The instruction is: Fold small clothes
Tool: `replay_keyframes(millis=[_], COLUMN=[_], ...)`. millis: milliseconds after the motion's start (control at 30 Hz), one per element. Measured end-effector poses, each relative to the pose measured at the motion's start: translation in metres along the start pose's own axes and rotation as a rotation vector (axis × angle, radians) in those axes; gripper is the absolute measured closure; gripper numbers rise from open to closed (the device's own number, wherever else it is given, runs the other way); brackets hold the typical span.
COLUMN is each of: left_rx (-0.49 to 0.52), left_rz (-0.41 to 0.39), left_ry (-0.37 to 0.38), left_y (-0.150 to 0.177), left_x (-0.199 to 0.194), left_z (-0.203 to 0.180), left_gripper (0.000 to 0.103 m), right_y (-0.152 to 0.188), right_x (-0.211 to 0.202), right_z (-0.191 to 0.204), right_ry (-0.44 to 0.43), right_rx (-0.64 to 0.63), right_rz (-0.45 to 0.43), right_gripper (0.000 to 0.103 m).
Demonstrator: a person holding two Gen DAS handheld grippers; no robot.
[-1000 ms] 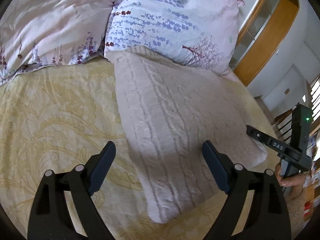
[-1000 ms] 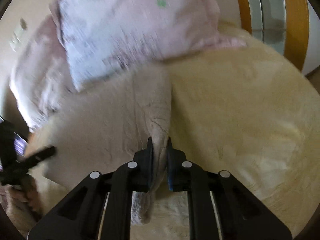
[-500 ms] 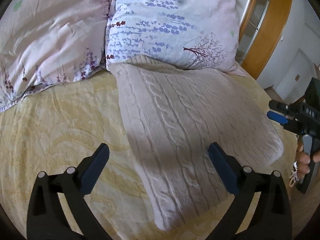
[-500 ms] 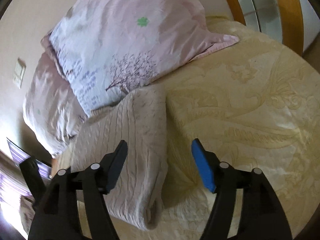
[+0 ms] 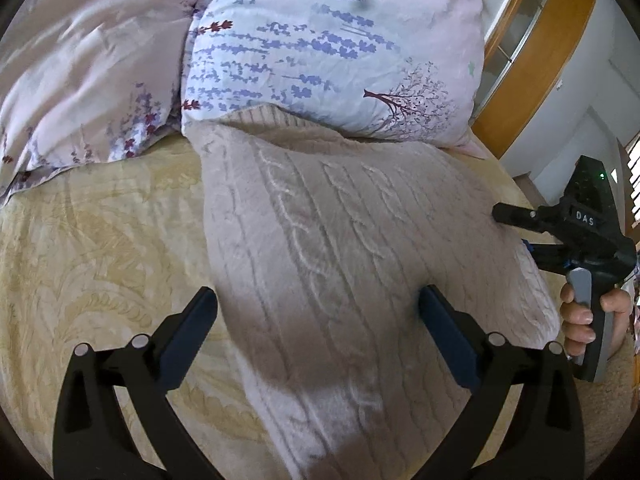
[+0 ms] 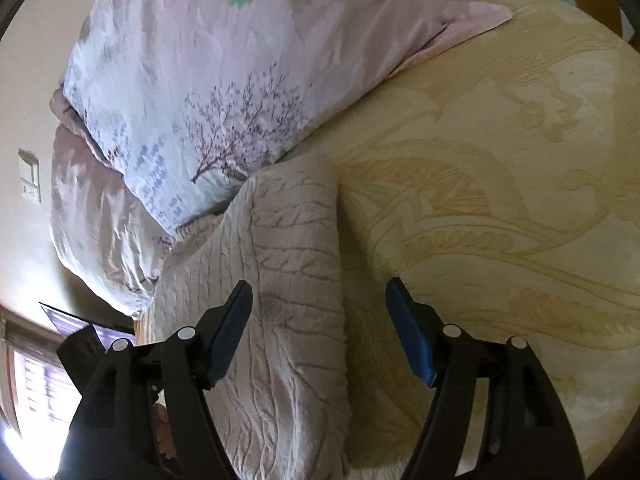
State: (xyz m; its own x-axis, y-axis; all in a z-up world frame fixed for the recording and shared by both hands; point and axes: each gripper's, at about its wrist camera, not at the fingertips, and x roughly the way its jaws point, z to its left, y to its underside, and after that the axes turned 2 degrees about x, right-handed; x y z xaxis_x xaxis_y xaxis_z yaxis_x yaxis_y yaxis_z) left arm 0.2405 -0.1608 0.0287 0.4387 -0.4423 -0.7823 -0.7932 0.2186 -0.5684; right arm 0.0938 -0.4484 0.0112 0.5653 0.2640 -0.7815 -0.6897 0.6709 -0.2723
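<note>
Cream bedspread (image 5: 92, 248) with a raised leaf pattern covers the bed and carries everything in view. Left gripper (image 5: 316, 320) hangs above it with jaws spread wide and nothing clasped; its fingers straddle the near part of the folded cable-knit sweater (image 5: 344, 248) without touching it. Right gripper (image 6: 320, 320) stands released too, its jaws having just been opening, with the sweater's right edge lying below and between them and no pad pressing on it. In the left wrist view that tool appears at 3 o'clock, a hand (image 5: 580, 316) wrapped round its handle, its tips over the sweater's right border. The sweater lies flat at centre of the bed, its far end tucked under a floral pillow (image 5: 332, 48) at 12 o'clock. A second, pinker pillow (image 5: 88, 64) sits at 10 o'clock. The sweater's near end is cut off by the frame edge. No containers are in view.
</note>
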Motion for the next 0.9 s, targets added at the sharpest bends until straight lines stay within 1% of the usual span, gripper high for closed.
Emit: replay_keyframes(millis=[100, 233, 300, 367, 433, 467, 500, 533, 600, 633, 667, 700, 733, 767, 800, 900], left_rx=[-0.009, -0.030, -0.051, -0.085, -0.131, -0.166, -0.203, -0.228, -0.283, -0.318, -0.338, -0.349, -0.353, -0.351, -0.345, -0.321], left_rz=[0.005, 0.018, 0.024, 0.033, 0.043, 0.050, 0.058, 0.061, 0.067, 0.066, 0.062, 0.057, 0.048, 0.040, 0.032, 0.006], left_ry=[0.009, 0.040, 0.065, 0.107, 0.154, 0.184, 0.215, 0.234, 0.281, 0.316, 0.335, 0.353, 0.367, 0.381, 0.388, 0.394], left_y=[-0.003, -0.010, -0.011, -0.013, -0.015, -0.016, -0.017, -0.017, -0.018, -0.017, -0.017, -0.016, -0.015, -0.015, -0.014, -0.012], left_x=[0.004, 0.012, 0.013, 0.015, 0.016, 0.017, 0.018, 0.019, 0.022, 0.023, 0.024, 0.023, 0.022, 0.020, 0.018, 0.005], left_z=[-0.002, -0.001, 0.002, 0.009, 0.018, 0.024, 0.031, 0.035, 0.046, 0.052, 0.056, 0.058, 0.059, 0.059, 0.059, 0.057], left_gripper=[0.002, 0.002, 0.002, 0.002, 0.006, 0.009, 0.015, 0.019, 0.030, 0.033, 0.038, 0.045, 0.049, 0.057, 0.061, 0.066], right_y=[0.000, 0.002, 0.004, 0.006, 0.007, 0.007, 0.007, 0.007, 0.006, 0.007, 0.008, 0.009, 0.010, 0.011, 0.013, 0.017], right_x=[0.000, 0.003, 0.006, 0.012, 0.014, 0.014, 0.015, 0.016, 0.018, 0.021, 0.023, 0.023, 0.021, 0.020, 0.017, 0.008], right_z=[0.003, 0.009, 0.012, 0.016, 0.018, 0.018, 0.017, 0.016, 0.013, 0.011, 0.009, 0.009, 0.010, 0.009, 0.010, 0.013], right_ry=[0.003, -0.021, -0.029, -0.052, -0.055, -0.058, -0.067, -0.085, -0.120, -0.148, -0.166, -0.173, -0.184, -0.194, -0.211, -0.252], right_rx=[-0.022, -0.047, -0.062, -0.071, -0.083, -0.086, -0.084, -0.074, -0.062, -0.047, -0.039, -0.048, -0.053, -0.049, -0.040, -0.034], right_rz=[-0.001, 0.017, 0.027, 0.058, 0.058, 0.063, 0.069, 0.076, 0.084, 0.108, 0.112, 0.107, 0.101, 0.097, 0.090, 0.063], right_gripper=[0.032, 0.033, 0.033, 0.041, 0.042, 0.045, 0.046, 0.049, 0.052, 0.057, 0.059, 0.062, 0.067, 0.071, 0.071, 0.074])
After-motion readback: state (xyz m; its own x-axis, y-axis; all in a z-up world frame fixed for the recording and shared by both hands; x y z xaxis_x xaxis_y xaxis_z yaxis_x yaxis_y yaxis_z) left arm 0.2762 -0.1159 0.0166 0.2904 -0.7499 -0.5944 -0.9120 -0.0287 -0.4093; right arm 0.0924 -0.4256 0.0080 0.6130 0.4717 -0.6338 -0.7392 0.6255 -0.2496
